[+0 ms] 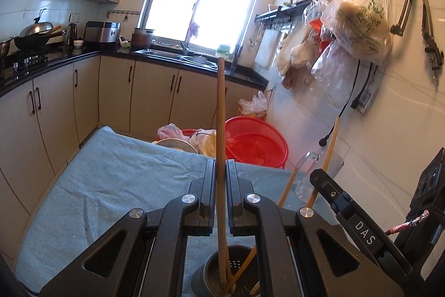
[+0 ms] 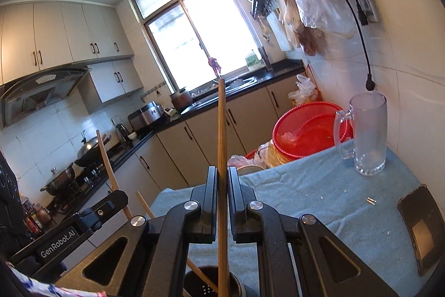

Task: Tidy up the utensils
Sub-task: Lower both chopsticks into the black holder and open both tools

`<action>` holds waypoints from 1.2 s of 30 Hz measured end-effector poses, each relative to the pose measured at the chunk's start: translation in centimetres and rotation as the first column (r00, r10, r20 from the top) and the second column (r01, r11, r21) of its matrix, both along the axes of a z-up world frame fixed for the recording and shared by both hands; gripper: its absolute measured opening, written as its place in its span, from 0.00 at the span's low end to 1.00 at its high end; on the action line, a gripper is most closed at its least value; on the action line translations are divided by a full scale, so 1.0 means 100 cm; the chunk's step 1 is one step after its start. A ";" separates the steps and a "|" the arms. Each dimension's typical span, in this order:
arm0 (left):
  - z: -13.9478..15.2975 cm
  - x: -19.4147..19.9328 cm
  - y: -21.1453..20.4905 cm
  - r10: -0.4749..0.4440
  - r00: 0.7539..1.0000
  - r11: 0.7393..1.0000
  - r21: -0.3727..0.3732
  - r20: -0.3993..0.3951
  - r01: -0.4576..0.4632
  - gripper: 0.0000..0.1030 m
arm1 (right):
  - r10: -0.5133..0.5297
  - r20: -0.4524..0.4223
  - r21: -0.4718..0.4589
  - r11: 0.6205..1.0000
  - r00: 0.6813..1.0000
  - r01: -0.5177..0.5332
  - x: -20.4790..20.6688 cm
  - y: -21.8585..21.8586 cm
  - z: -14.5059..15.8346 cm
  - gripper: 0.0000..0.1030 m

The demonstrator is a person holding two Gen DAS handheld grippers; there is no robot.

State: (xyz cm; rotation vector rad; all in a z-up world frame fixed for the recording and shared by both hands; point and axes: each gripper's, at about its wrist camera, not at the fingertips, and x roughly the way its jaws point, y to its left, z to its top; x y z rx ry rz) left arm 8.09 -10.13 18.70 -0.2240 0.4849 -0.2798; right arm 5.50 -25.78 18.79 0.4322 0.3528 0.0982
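Chopsticks are clamped upright, one in the left gripper (image 1: 220, 174), one in the right gripper (image 2: 222, 180), lower ends inside a dark holder (image 1: 222, 274) beneath both.

"DAS" stands in white letters on the black right gripper (image 1: 319, 177) in the left wrist view. "GenRobot.AI" stands on the black left gripper (image 2: 118, 198) in the right wrist view.
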 end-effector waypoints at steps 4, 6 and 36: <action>-0.006 0.000 -0.002 0.006 1.000 1.000 0.017 -0.011 -0.006 0.06 | 0.015 -0.018 -0.009 1.000 1.000 -0.015 0.002 0.002 -0.006 0.07; -0.007 0.000 -0.001 0.006 1.000 1.000 0.021 -0.015 -0.006 0.06 | 0.024 -0.029 -0.018 1.000 0.999 -0.025 0.002 0.005 -0.008 0.07; -0.001 -0.129 0.026 0.085 0.995 0.980 0.175 0.052 -0.093 0.65 | -0.045 -0.127 -0.071 0.997 0.991 0.036 -0.094 -0.021 -0.011 0.46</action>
